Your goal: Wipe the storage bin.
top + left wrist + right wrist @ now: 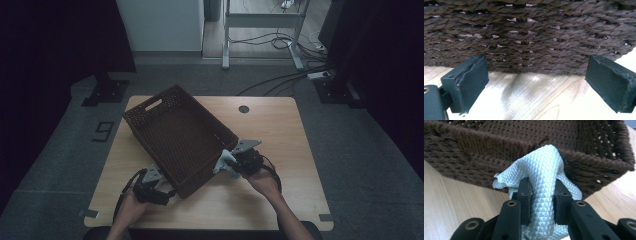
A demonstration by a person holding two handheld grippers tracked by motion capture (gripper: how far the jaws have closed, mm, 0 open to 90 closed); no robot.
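On the bench (pixel 280 145), a dark brown woven basket (pixel 180 137) lies at an angle, running from near the far left corner toward the middle of the near edge. It has a handle slot in its far short wall. Nothing can be made out inside it in the high view.

At the basket's right-hand near corner, the right gripper (pixel 226 162) has its jaws pressed together on a pale, quilted cloth (pixel 541 180). In the right gripper view the cloth bunches up between the jaws, and its top fold rests against the basket's rim. The person's right hand (pixel 264 182) grips the tool from the near edge.

Beside the basket's near short wall, the left gripper (pixel 155 186) sits low over the bench, held by the left hand (pixel 132 205). Its jaws stand wide apart with nothing between them. In the left gripper view the woven wall rises just beyond them and casts a shadow on the wood.
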